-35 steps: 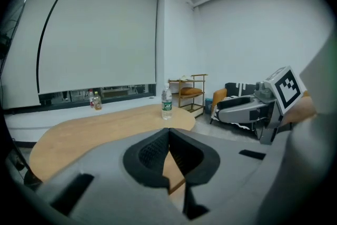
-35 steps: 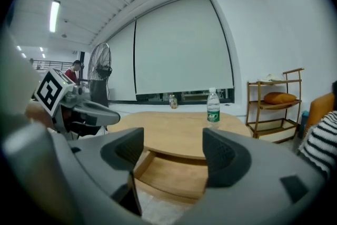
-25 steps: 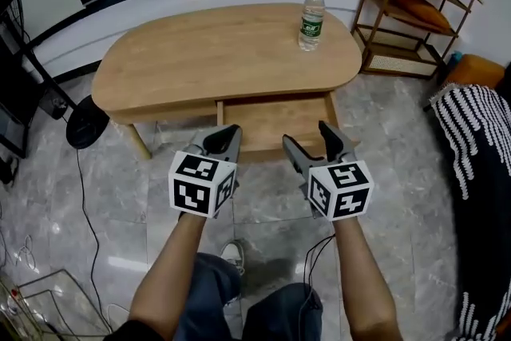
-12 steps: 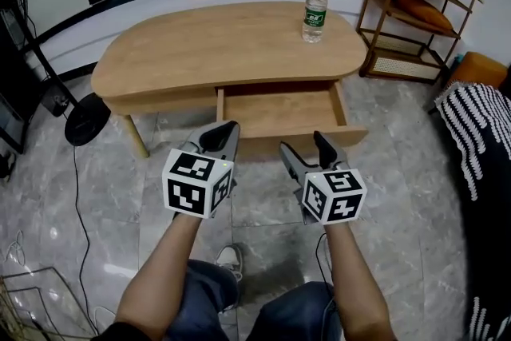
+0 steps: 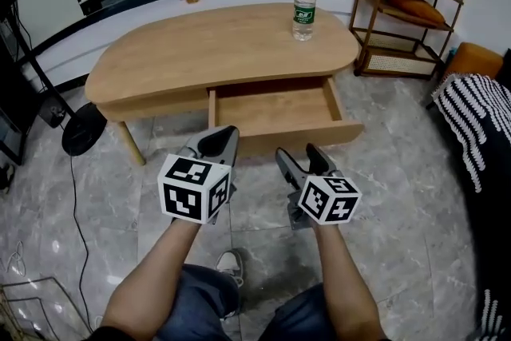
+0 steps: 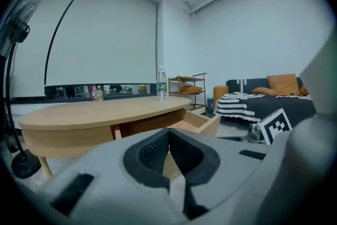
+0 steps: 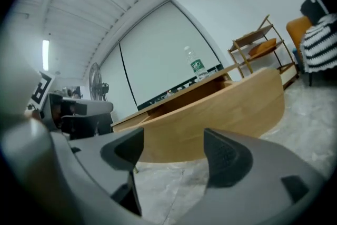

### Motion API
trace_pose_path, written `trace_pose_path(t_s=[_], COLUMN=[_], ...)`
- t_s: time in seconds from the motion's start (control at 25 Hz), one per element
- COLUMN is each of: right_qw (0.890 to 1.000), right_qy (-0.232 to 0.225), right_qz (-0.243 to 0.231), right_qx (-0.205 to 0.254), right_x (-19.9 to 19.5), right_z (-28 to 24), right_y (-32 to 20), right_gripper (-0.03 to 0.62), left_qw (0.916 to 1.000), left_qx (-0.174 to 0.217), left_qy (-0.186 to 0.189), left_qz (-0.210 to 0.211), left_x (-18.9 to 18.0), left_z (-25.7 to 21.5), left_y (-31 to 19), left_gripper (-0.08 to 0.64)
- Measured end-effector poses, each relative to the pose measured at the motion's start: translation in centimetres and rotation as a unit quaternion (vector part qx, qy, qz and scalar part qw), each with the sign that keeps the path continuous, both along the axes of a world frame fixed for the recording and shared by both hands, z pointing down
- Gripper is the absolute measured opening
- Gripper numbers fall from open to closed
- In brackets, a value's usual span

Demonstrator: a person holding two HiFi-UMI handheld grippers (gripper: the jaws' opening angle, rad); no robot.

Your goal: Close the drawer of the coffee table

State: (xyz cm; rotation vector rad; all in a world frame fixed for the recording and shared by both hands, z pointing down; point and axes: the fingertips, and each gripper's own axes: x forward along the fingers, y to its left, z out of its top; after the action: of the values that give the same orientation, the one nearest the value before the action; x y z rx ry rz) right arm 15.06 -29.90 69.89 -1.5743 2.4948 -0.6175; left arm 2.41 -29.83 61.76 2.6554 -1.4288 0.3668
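Observation:
The oval wooden coffee table has its drawer pulled out toward me, with nothing lying in it. Its front panel faces both grippers. My left gripper hovers just in front of the panel's left end, its pads meeting with nothing between them. My right gripper hangs low before the panel's middle, open and holding nothing. In the right gripper view the drawer front fills the space beyond the gripper, a short way off.
A water bottle stands on the table's far right. A wooden shelf and a sofa with a striped blanket lie to the right. At the left are a fan base and a cable on the marble floor. My shoe is below.
Both grippers have sunk lower in front of the drawer, the right one more, and it has rolled. More of the open drawer shows. Neither pair of jaws has changed.

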Motion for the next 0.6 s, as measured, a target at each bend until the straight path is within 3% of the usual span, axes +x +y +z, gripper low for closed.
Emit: trace_pose_path(t_s=[0.36, 0.6], right_qw=[0.992, 0.976], right_qy=[-0.126, -0.214], right_qz=[0.006, -0.002], right_qx=[-0.026, -0.043], right_x=[-0.1, -1.0], right_z=[3.6, 5.5], right_y=[-1.1, -2.3], right_gripper=[0.349, 0.379], left_qw=[0.9999, 0.9994], left_qx=[-0.008, 0.003], left_qy=[-0.001, -0.015], left_qz=[0.011, 0.030], left_x=[0.6, 1.4], left_z=[1.1, 0.9], left_y=[0.4, 0.5], left_gripper=[0.002, 0.002])
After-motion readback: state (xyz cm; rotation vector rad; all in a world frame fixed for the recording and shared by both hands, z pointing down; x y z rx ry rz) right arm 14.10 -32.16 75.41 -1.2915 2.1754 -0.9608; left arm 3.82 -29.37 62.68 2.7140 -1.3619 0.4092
